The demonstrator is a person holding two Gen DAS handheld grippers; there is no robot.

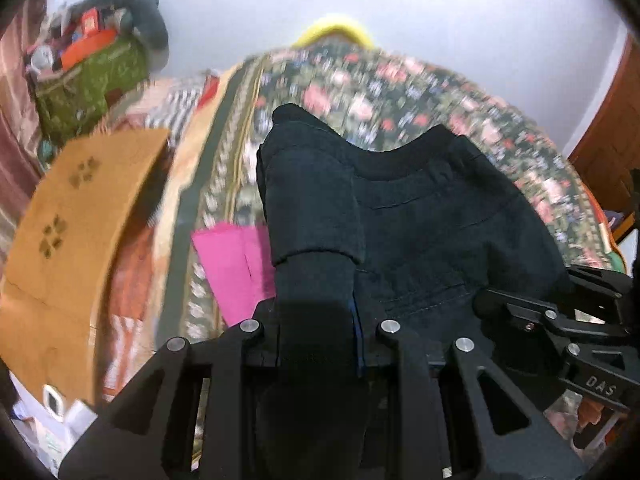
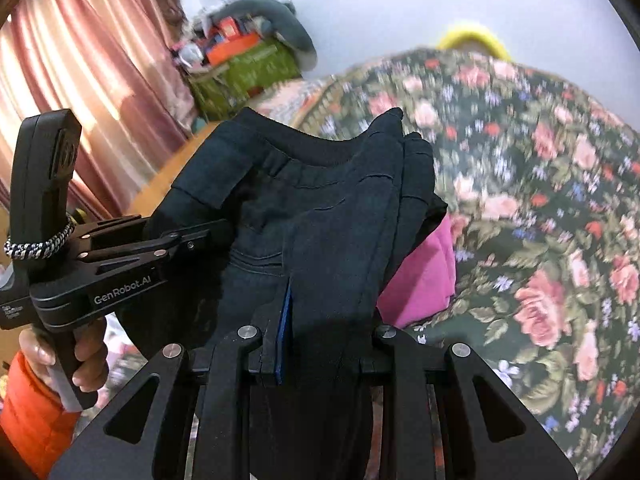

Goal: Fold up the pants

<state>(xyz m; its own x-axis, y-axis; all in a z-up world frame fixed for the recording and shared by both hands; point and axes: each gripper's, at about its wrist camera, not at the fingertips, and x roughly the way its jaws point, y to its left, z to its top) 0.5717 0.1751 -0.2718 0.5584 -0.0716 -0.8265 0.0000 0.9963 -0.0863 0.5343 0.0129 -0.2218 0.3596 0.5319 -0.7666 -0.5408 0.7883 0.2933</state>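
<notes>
Only my right view shows my hand at lower left gripping the left gripper, both fingers pinching the dark pants above the floral bedspread, pink cloth beneath.

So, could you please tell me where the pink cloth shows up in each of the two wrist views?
Left wrist view: the pink cloth lies lower left of centre, just left of the dark pants.
Right wrist view: the pink cloth peeks out right of centre, from behind the pants' right edge.
Shared landmark: the yellow object at the far edge of the floral bedspread.
</notes>
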